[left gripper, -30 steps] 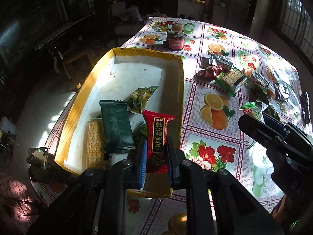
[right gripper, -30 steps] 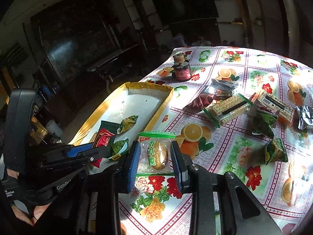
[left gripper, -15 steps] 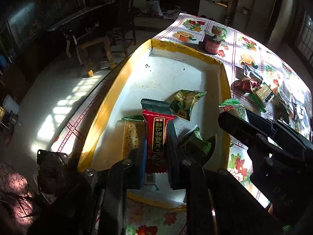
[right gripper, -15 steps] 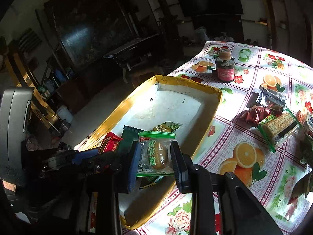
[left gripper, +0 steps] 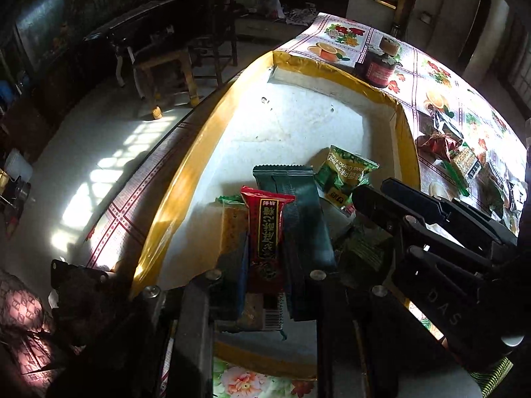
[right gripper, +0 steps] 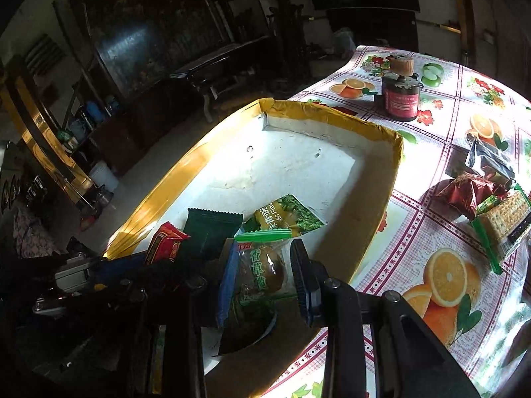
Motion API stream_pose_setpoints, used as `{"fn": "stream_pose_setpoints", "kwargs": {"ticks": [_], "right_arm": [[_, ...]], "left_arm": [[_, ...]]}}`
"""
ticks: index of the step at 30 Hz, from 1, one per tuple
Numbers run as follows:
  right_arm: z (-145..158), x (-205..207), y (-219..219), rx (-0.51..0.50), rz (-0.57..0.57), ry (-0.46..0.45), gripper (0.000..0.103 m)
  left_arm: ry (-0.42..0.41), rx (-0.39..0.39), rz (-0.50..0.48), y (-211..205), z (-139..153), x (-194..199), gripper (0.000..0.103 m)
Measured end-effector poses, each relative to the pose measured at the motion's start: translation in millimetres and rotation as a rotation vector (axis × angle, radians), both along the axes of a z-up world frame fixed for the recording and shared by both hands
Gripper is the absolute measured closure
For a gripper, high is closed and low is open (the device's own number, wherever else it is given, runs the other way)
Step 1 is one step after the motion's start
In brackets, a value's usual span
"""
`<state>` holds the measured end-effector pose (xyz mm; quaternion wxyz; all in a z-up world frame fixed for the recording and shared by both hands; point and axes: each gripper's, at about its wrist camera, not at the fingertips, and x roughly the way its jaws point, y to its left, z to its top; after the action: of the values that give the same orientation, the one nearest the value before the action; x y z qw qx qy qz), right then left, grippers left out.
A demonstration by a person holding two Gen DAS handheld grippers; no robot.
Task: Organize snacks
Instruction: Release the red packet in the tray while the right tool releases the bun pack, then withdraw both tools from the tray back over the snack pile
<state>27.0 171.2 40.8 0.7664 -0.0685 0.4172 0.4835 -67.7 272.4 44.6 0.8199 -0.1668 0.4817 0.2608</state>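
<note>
My left gripper [left gripper: 265, 258] is pinching a red bar [left gripper: 267, 232], right gripper [right gripper: 262, 275] clamped on a green cake pack [right gripper: 262, 272], both over the near end of the tray [left gripper: 176, 185]. Far half's bare white floor; more snacks [right gripper: 491, 205] sit on the table [right gripper: 431, 232] beside it.

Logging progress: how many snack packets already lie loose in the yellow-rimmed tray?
3 visible: dark green wrapper, green pea packet, cracker pack beside the left-held red packet. Others may hide behind the jaws.

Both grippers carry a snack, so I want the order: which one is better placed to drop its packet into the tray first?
Left, marginally. The left gripper holds the red packet above the tray.
</note>
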Motion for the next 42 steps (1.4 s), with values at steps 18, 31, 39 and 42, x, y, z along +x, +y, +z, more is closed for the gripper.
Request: {"fn": "stream_pose_setpoints", "kwargs": {"ticks": [18, 31, 39, 42], "right_arm": [[61, 11, -195, 0.961, -0.293, 0.226, 0.004], [91, -1, -327, 1.191, -0.380, 0.197, 0.002], [72, 29, -331, 0.673, -0.601, 0.146, 0.001], [66, 32, -322, 0.475, -0.662, 0.097, 0.001]], "left_arm": [[-0.121, -0.028, -0.020, -58, 43, -7, 0.081], [-0.091, 0.006, -0.209, -142, 48, 19, 0.081], [-0.061, 0.038, -0.273, -167, 42, 54, 0.072], [-0.050, 0.047, -0.286, -171, 39, 69, 0.072]]}}
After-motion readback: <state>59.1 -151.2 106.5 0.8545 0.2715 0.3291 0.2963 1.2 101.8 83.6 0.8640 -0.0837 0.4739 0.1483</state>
